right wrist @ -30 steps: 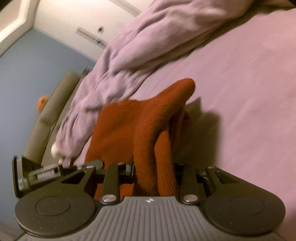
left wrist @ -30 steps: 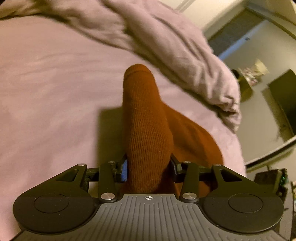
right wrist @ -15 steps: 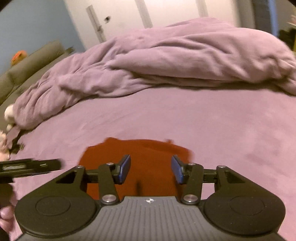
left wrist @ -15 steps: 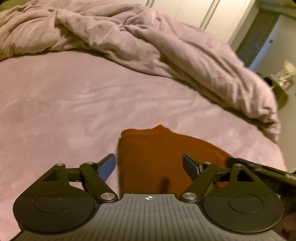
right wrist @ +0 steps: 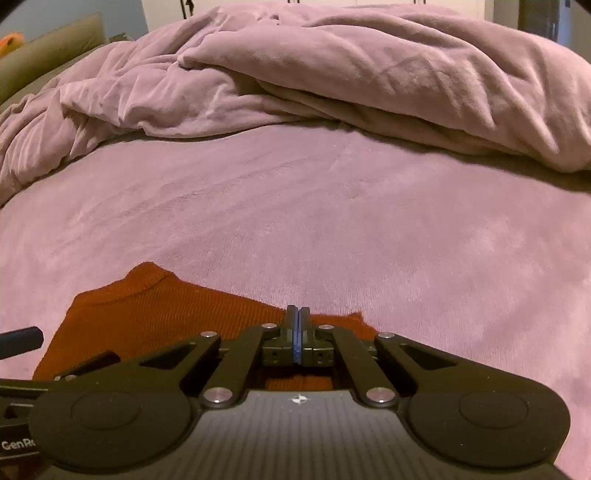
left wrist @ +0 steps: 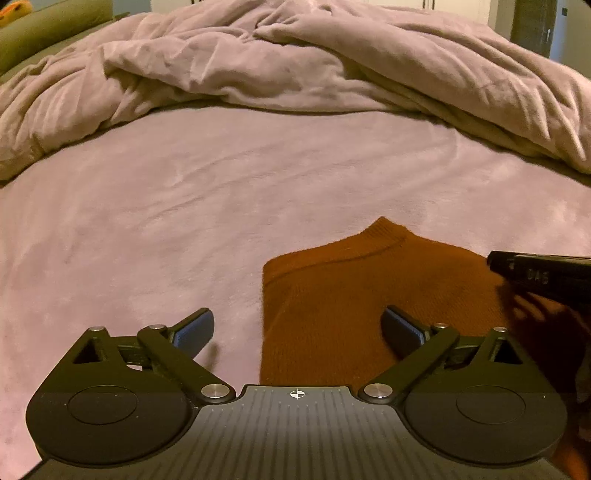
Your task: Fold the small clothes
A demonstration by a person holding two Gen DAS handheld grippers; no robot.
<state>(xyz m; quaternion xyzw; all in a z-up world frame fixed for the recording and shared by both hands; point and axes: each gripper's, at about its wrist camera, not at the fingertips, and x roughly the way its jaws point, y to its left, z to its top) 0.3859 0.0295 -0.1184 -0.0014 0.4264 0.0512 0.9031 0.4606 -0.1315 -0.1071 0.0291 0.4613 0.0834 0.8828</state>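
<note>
A rust-orange knit garment lies flat and folded on the purple bed sheet. My left gripper is open wide and empty, hovering over the garment's left edge. In the right wrist view the garment lies at lower left. My right gripper is shut with its pads together and nothing between them, just above the garment's right corner. The right gripper's black finger also shows at the right edge of the left wrist view.
A crumpled purple duvet is heaped across the far side of the bed, also in the right wrist view. An olive cushion sits at the far left. Bare sheet lies between garment and duvet.
Both grippers let go of the orange garment, which now lies flat on the bed. The left jaws opened wider. The right jaws opened, then closed empty. Both grippers pulled back.
</note>
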